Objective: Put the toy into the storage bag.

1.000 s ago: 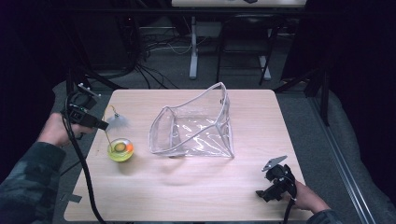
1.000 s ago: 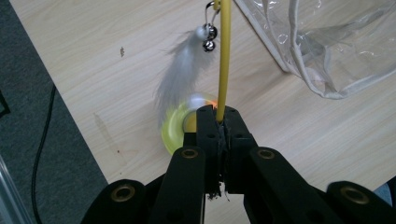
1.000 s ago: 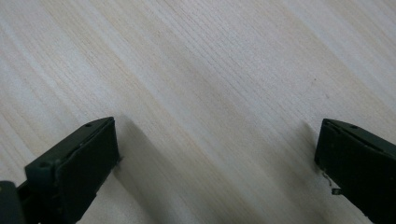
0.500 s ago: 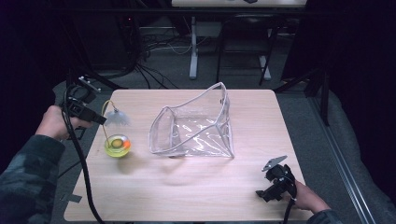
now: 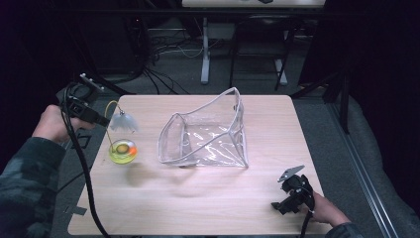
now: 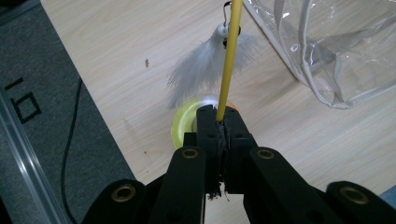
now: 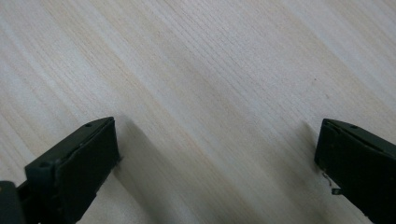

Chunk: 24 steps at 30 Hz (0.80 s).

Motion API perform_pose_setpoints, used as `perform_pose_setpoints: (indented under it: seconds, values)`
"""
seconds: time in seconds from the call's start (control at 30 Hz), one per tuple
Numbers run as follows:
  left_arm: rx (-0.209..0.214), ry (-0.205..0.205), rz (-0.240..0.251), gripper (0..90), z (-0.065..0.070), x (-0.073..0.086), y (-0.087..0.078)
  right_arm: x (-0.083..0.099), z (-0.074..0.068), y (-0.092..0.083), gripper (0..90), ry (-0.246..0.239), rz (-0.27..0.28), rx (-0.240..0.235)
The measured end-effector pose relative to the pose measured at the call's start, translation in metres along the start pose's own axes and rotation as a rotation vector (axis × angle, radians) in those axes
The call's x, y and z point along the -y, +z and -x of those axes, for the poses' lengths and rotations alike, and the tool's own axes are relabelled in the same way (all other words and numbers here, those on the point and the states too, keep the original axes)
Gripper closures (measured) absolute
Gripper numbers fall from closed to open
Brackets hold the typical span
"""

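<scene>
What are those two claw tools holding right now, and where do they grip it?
The left gripper is shut on the yellow wire of a feather toy, at the wire's lower end above its yellow base. The right gripper is open over the table, holding nothing.

A pale wood-grain table (image 5: 198, 198) with rounded corners is standing on grey carpet (image 5: 346, 148). Light is falling on the tabletop while the room around it is lying in deep shadow, black at both sides. Beyond the far edge, a white table leg on a foot (image 5: 205, 54) is standing on the carpet, with dark chair or stand legs (image 5: 277, 64) just beside it. Black cables (image 5: 163, 74) are trailing across the floor past the far left corner. A metal rail (image 5: 364, 183) is running along the floor off the right edge.
</scene>
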<state>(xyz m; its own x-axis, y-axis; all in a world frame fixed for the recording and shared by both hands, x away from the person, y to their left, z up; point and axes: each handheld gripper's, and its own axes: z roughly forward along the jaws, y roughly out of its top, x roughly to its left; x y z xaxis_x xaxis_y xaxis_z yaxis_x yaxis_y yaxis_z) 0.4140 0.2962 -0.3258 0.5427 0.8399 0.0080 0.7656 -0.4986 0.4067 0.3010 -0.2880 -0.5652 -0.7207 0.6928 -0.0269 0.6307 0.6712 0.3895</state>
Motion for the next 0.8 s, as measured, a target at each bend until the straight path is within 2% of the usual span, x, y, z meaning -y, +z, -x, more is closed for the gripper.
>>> perform_pose_setpoints:
  seconds: [0.07, 0.13, 0.17, 0.2, 0.33, 0.37, 0.8]
  values:
    - [-0.008, 0.002, 0.005, 88.3, 0.0, -0.002, -0.004, 0.0, 0.0, 0.0, 0.0, 0.002, -0.007, -0.001]
    - [-0.011, 0.004, 0.007, 88.3, 0.0, -0.004, -0.007, 0.0, 0.0, 0.001, 0.0, 0.007, 0.008, -0.025]
    - [-0.013, 0.004, 0.008, 88.3, 0.0, -0.005, -0.008, 0.0, 0.0, 0.0, 0.0, 0.001, 0.0, 0.0]
    - [-0.015, 0.003, 0.011, 88.3, 0.0, -0.006, -0.01, 0.0, 0.0, 0.0, 0.0, 0.0, 0.0, 0.0]
    - [-0.023, 0.012, 0.012, 88.3, 0.0, -0.009, -0.016, 0.0, 0.0, 0.0, 0.0, 0.002, -0.007, 0.0]
    - [-0.026, 0.014, 0.016, 88.3, 0.0, -0.011, -0.019, 0.0, 0.0, 0.001, 0.0, 0.008, 0.001, -0.025]
    - [-0.04, 0.037, 0.031, 88.3, 0.005, -0.025, -0.035, 0.0, 0.0, 0.001, 0.0, 0.007, -0.003, -0.018]
